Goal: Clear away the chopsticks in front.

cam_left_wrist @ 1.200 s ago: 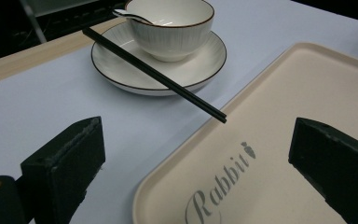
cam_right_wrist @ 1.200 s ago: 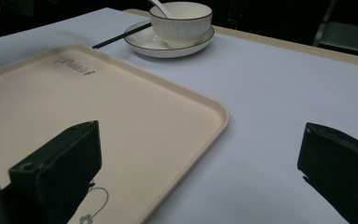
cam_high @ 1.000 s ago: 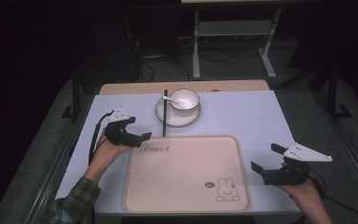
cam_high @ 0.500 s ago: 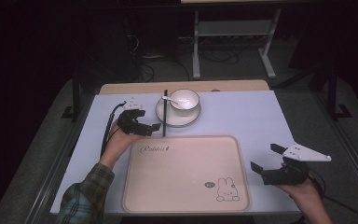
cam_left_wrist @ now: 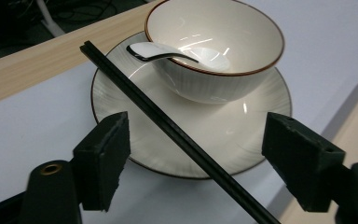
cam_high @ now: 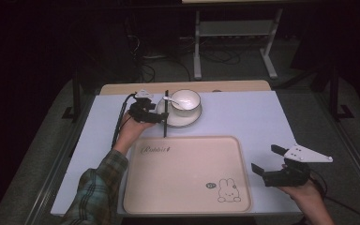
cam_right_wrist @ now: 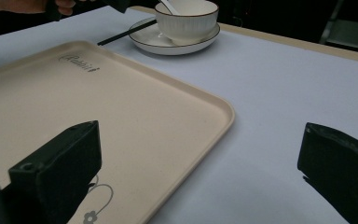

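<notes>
Straddling a black chopstick (cam_left_wrist: pixel 177 135), the left tongs (cam_left_wrist: pixel 193 158) stand apart with the stick running slantwise between the two black pads; neither pad touches it, and the jaws have just been closing. The chopstick lies with its far end propped on the rim of a white saucer (cam_left_wrist: pixel 242 140) and its near end on the desk (cam_high: pixel 243 117), close to the far edge. On the saucer stands a white bowl (cam_left_wrist: pixel 214 51) with a thin brown rim, and a white spoon (cam_left_wrist: pixel 177 52) rests inside it, handle over the bowl's lip. In the high view the left tongs (cam_high: pixel 157 118) sit just beside the saucer at the chopstick's middle. The right tongs (cam_high: pixel 266 161) are released, jaws spread wide and holding nothing, hovering near the desk's near right corner, just beside the right edge of a beige tray (cam_high: pixel 187 178). The tray occupies the near middle of the desk. It bears a script word that appears to read "Rabbit" (cam_high: pixel 155 150) at its far left corner and a rabbit drawing (cam_high: pixel 227 191) at its near right corner.
</notes>
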Demonstrator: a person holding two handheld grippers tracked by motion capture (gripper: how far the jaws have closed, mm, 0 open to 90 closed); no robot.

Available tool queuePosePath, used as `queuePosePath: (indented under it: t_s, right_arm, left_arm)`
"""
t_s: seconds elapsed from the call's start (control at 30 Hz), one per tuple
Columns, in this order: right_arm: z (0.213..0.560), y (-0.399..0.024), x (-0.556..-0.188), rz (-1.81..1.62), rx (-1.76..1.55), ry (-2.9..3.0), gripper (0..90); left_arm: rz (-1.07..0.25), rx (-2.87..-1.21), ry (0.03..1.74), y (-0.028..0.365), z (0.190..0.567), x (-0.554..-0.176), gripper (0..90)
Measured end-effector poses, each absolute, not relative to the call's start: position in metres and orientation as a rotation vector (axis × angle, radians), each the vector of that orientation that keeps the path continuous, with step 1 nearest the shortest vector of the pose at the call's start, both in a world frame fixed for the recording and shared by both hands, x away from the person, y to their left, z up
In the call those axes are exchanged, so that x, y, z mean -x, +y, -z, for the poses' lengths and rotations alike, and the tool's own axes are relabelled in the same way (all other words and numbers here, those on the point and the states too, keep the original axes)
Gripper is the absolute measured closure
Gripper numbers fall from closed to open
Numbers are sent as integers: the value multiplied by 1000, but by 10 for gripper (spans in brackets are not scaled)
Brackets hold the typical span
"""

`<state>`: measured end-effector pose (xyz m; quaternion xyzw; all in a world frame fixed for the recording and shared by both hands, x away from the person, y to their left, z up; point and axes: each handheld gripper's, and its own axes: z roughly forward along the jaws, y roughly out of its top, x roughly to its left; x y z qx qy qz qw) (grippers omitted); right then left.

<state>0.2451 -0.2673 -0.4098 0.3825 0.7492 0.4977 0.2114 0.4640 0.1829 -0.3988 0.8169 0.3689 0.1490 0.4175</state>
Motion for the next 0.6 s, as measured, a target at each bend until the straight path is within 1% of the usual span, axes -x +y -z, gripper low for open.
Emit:
queuePosePath:
  t_s: [0.03, 0.07, 0.1, 0.17, 0.2, 0.23, 0.4, 0.43, 0.47, 0.6]
  right_arm:
    - [411, -267, -245, -1382, -1061, 2085, 0]
    - [411, -267, -245, -1382, -1061, 2085, 0]
    - [411, -268, -245, -1384, -1062, 2087, 0]
    - [411, -268, -245, -1387, -1063, 2085, 0]
    - [411, -269, -245, -1386, -1065, 2084, 0]
    - [411, -269, -245, -1386, -1065, 2084, 0]
    - [412, -272, -246, -1390, -1075, 2078, 0]
    - [412, -272, -246, -1391, -1076, 2077, 0]
    - [412, -272, -246, -1391, -1076, 2077, 0]
    - [412, -272, -245, -1391, -1077, 2077, 0]
  left_arm:
    - [-371, -2056, 929, 181, 400, -466, 269]
    - [-369, -2063, 932, 180, 401, -468, 269]
    - [-372, -2068, 940, 178, 402, -471, 315]
    - [-371, -2089, 958, 175, 405, -475, 332]
    - [-370, -2099, 967, 174, 407, -476, 371]
    - [-367, -2105, 975, 174, 408, -478, 371]
    - [-356, -2135, 994, 169, 414, -483, 453]
    - [-351, -2143, 1000, 168, 415, -483, 497]
    - [-348, -2148, 1000, 167, 416, -483, 497]
    - [-346, -2172, 1016, 165, 419, -483, 561]
